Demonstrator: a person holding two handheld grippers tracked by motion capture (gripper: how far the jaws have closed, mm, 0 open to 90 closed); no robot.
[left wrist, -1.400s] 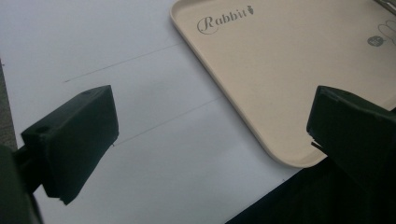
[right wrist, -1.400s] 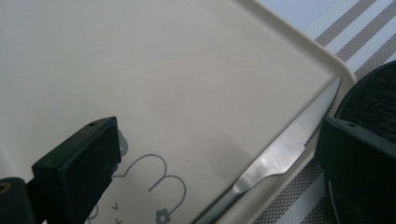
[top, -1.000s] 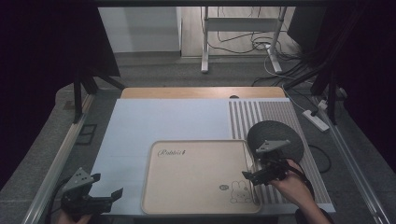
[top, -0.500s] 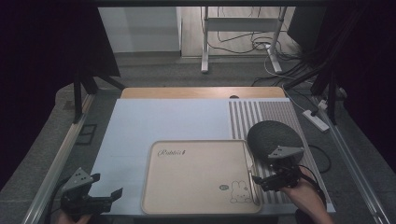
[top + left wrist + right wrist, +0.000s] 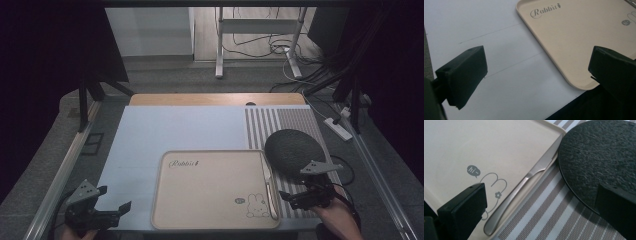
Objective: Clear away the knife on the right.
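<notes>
A beige tray printed "Rabbit" with a small rabbit drawing lies at the table's front middle. A metal knife rests along the tray's right rim, handle toward the front edge. A dark round plate sits on the striped mat just right of the tray. My right gripper hovers open at the tray's front right, its jaws either side of the knife handle without touching it. My left gripper stands open at the front left, off the tray's corner, with nothing between its jaws.
A pale blue mat covers the table's left and middle; a grey striped mat lies at the right. A wooden strip edges the far side. Cables and a power strip lie on the floor beyond.
My right gripper has drawn back toward the table's front edge and slightly right, away from the tray. The knife lies on the tray's right rim. The left gripper has stayed put.
</notes>
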